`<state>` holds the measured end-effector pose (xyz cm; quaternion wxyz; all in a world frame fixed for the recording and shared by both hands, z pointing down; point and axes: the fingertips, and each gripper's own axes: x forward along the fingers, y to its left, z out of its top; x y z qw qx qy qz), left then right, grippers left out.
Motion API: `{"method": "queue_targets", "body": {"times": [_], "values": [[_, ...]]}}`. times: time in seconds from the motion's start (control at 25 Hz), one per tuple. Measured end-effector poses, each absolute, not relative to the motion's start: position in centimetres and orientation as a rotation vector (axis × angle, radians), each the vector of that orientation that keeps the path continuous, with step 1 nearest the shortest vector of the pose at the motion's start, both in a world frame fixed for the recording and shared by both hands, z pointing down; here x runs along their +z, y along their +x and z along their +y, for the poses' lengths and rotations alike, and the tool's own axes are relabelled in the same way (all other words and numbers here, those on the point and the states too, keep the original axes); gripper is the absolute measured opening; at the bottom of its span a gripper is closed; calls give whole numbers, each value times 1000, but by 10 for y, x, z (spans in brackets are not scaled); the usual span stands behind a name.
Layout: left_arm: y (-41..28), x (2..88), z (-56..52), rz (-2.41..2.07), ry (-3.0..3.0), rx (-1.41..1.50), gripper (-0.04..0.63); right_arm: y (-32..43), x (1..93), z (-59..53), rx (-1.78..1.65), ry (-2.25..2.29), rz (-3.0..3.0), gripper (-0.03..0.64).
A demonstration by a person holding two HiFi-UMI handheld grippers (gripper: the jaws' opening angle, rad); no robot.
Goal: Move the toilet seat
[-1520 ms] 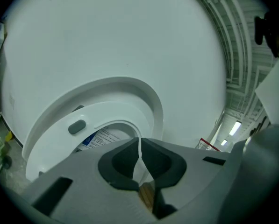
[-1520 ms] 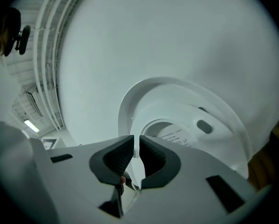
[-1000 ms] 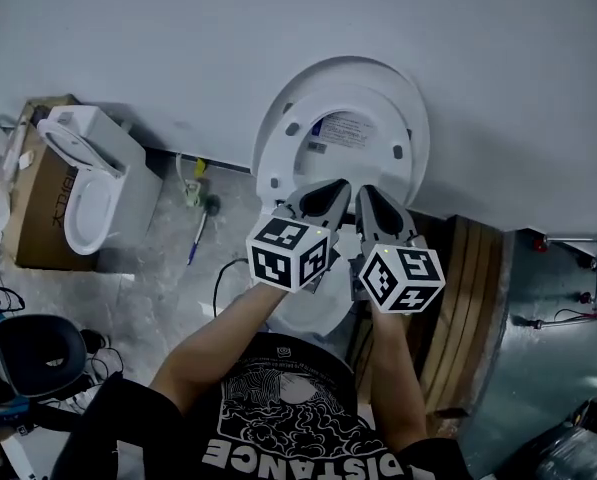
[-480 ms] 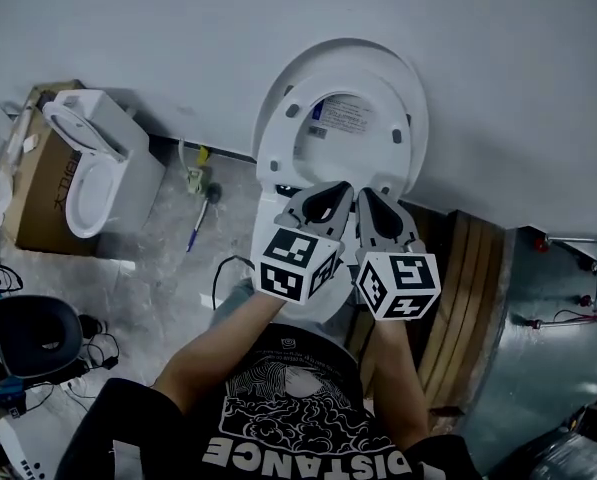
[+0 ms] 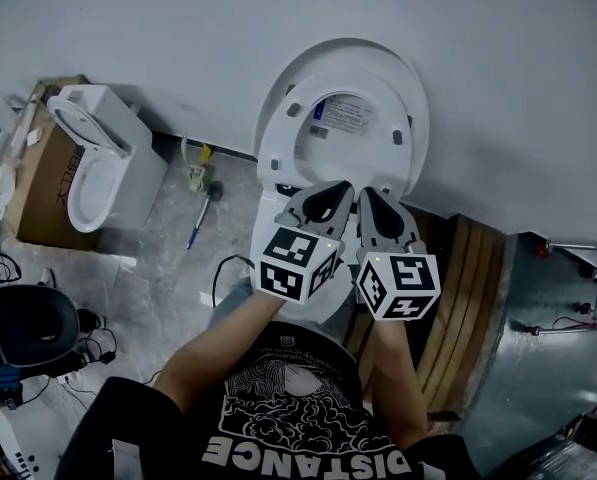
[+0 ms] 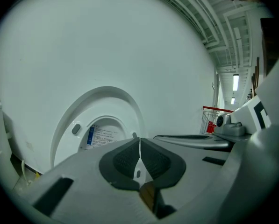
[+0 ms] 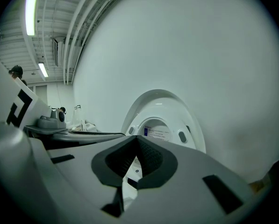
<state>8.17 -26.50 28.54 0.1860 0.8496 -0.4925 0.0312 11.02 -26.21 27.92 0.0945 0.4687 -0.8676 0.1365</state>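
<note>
Two hand-held grippers are seen from above, side by side at the centre of the head view, with their tips aimed toward 12 o'clock. The left gripper (image 5: 344, 185) is pressed fully closed, with nothing caught between its pads. The right gripper (image 5: 364, 191) is likewise closed and empty.

The toilet seat (image 5: 288, 138) is stood upright at 12 o'clock, just beyond the tips. It is raised together with its lid against the white wall (image 5: 178, 28), and no contact with the grippers can be made out. A second toilet (image 5: 98, 163) is placed at 9 o'clock and wooden boards (image 5: 468, 298) at 4 o'clock.

For the seat to be moved well, the jaws would probably need to be opened and set on the ring's rim, one at each side. The lid should be left behind against the wall. The seat is best swung down slowly, so that a slam is avoided.
</note>
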Motion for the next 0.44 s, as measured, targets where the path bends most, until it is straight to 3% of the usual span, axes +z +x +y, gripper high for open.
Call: {"method": "queue_targets", "body": {"times": [0.44], "values": [[77,286,-269,-1393,2400,98,18,105,279,-267,404,1390,-2586,18]]}}
